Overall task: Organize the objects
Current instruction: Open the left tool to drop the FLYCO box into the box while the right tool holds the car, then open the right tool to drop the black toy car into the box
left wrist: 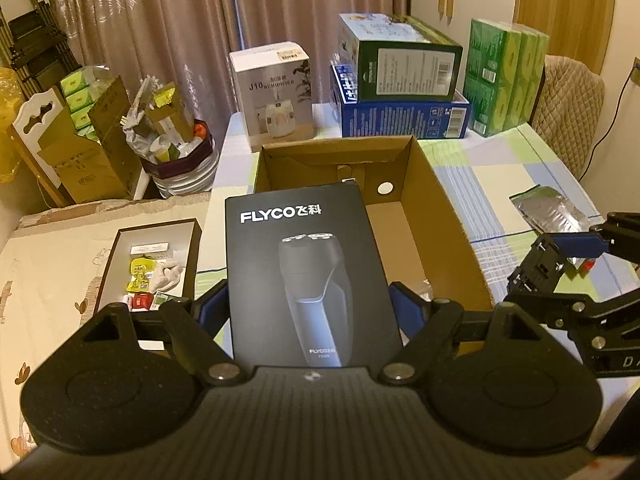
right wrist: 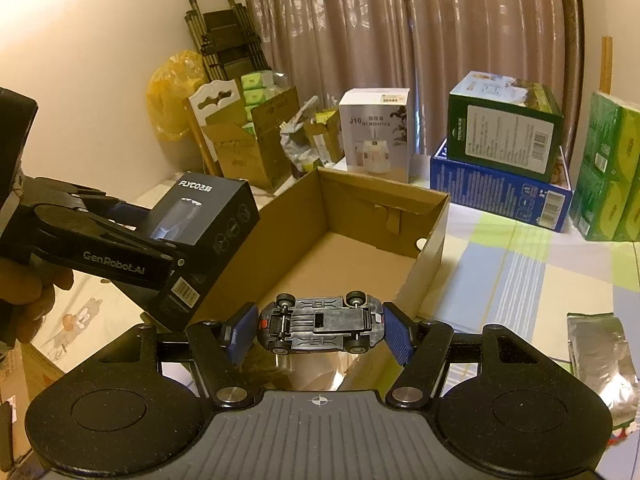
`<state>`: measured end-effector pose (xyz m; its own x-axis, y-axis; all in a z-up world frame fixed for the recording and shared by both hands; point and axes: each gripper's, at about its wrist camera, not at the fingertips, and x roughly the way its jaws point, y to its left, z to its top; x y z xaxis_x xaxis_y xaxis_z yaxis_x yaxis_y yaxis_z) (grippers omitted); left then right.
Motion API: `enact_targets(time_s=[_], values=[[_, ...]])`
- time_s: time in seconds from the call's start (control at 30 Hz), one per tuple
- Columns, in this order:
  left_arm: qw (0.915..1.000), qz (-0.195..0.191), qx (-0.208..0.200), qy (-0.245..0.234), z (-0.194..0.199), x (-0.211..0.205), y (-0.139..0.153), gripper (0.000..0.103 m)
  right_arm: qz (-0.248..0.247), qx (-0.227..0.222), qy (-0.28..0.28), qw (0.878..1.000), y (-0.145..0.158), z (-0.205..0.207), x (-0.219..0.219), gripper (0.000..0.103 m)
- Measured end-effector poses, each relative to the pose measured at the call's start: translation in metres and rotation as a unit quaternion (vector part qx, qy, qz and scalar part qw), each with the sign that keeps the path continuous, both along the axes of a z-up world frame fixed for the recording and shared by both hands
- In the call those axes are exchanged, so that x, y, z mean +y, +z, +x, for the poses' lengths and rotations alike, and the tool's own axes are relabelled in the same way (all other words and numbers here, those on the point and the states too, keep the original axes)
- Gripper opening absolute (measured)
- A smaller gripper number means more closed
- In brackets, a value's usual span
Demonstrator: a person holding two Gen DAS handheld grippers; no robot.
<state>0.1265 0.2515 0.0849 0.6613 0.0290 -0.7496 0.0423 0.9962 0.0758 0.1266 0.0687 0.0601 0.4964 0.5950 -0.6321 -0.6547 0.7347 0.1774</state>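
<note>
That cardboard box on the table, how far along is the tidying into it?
Nothing visible lies in the cardboard box yet. In hand: the left tool grips a black FLYCO shaver box, the right tool an upturned toy car, both near it. Left: putting them in.

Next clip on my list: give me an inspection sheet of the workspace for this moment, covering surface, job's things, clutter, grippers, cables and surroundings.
Surface: table under a pastel checked cloth.
Job's things: open cardboard box, no contents visible; black FLYCO shaver box; toy car, underside showing.
Clutter: white humidifier box, green box stacked on a blue box, green tissue packs, silver foil pouch, shallow tray of small items.
Grippers: left gripper clamps the shaver box over the cardboard box's near edge; right gripper holds the toy car end to end.
Cables: one dark cord beside the padded chair.
Surroundings: curtains, folded trolley, cartons on the floor.
</note>
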Motion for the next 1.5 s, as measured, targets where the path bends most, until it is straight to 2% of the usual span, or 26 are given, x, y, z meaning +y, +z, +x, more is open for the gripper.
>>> enact_targets(time_s=[0.6, 1.13, 1.5], values=[[0.9995, -0.007, 0.026, 0.013, 0.02, 0.006, -0.032, 0.082, 0.0, 0.009, -0.004, 1.0, -0.012, 0.012, 0.004, 0.063], [0.9996, 0.0, 0.009, 0.028, -0.003, 0.016, -0.014, 0.085, 0.013, 0.001, 0.003, 1.0, 0.006, 0.001, 0.011, 0.063], [0.9993, -0.001, 0.005, 0.038, -0.012, 0.027, -0.014, 0.087, 0.015, 0.016, 0.007, 1.0, -0.003, 0.002, 0.019, 0.063]])
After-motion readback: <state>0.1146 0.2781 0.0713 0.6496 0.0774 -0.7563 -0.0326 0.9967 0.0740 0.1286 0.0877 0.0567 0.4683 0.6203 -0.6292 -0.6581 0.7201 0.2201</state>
